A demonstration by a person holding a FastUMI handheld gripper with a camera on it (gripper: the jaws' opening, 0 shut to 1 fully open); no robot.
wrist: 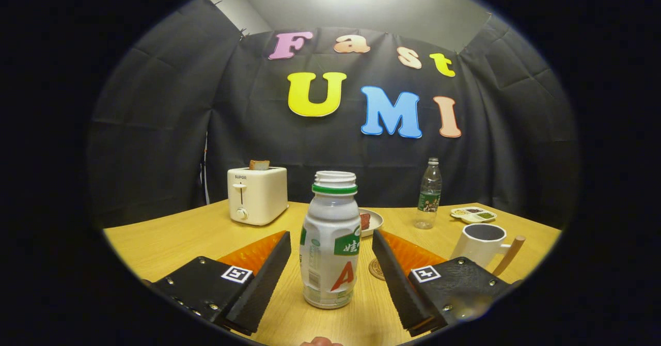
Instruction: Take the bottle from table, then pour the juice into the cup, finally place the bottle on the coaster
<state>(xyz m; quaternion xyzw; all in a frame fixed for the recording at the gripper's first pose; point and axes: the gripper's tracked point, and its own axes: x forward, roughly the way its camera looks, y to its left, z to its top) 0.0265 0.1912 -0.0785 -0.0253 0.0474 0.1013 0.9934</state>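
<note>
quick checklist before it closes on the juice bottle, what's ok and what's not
1. Gripper open wide enough: ok, each finger stands apart from the juice bottle.
2. Bottle between the fingers: ok, it stands upright on the table, roughly centred in the gap.
3. Bottle cap off for pouring: ok, the mouth shows open above the green ring.
4. Cup ready: ok, upright beyond the right finger, mouth up; contents cannot tell.
5. Coaster free: cannot tell, it is partly hidden behind the right finger.
6. Contact made: not ok, neither finger touches the bottle yet.
</note>
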